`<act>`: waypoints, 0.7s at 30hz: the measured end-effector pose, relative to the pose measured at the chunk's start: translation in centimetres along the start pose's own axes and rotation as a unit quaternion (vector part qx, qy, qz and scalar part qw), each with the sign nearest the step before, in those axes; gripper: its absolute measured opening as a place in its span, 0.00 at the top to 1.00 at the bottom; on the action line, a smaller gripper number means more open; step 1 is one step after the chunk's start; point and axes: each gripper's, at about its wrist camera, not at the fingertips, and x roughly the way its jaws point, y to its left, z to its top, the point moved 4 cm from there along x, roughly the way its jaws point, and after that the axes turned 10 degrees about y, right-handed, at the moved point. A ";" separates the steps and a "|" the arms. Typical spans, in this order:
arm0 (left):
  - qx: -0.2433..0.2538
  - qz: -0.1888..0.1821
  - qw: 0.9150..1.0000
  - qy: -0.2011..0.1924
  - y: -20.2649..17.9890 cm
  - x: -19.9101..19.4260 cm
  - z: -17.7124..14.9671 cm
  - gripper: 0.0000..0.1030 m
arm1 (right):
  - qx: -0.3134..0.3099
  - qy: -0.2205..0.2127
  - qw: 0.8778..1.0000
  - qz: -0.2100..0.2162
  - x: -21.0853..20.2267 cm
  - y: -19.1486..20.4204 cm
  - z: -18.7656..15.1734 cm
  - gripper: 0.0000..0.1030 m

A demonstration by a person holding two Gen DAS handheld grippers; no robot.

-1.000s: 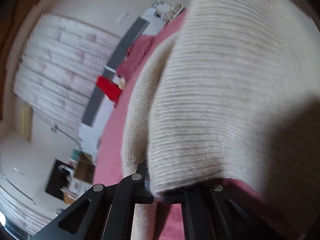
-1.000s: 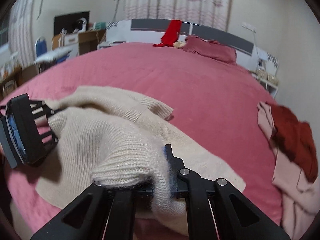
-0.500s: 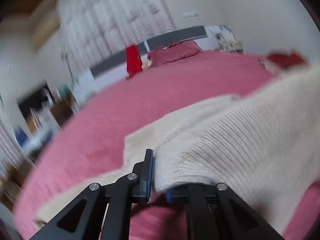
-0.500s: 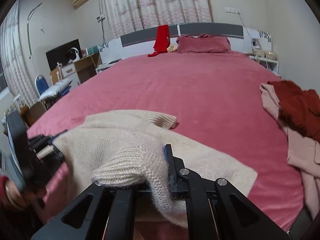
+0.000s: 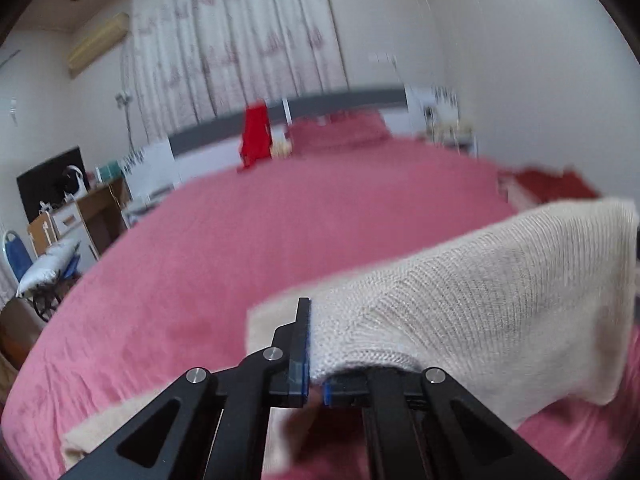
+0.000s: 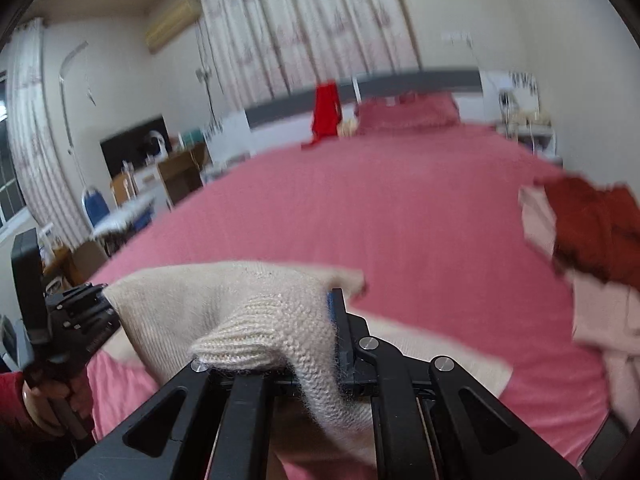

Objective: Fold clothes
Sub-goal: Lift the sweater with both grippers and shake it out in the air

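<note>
We pinch the cream sweater [image 6: 256, 320] tight in both the left gripper [image 5: 316, 364] and right gripper [image 6: 308, 356], so it hangs stretched between our fingers, up off the pink bed [image 6: 400, 216], ready to fold.

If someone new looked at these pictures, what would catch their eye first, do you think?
Most likely the cream knit sweater, pinched at its near edge by the right claw and the left claw and held up over the pink bed. Next, the rust-red and pale pink clothes heaped at the bed's right edge.
</note>
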 end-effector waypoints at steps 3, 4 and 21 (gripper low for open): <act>-0.015 0.006 0.998 -0.058 2.6 -4.3 3.9 0.97 | -0.029 -0.056 0.998 0.005 -4.1 1.4 3.6 0.93; -0.018 0.010 0.997 -0.080 3.3 -6.0 5.1 0.97 | -0.039 -0.074 0.996 0.007 -5.5 1.9 4.9 0.93; -0.081 0.064 0.942 -0.319 11.0 -36.3 16.1 0.97 | -0.151 -0.318 0.929 0.110 -32.9 14.5 17.4 0.93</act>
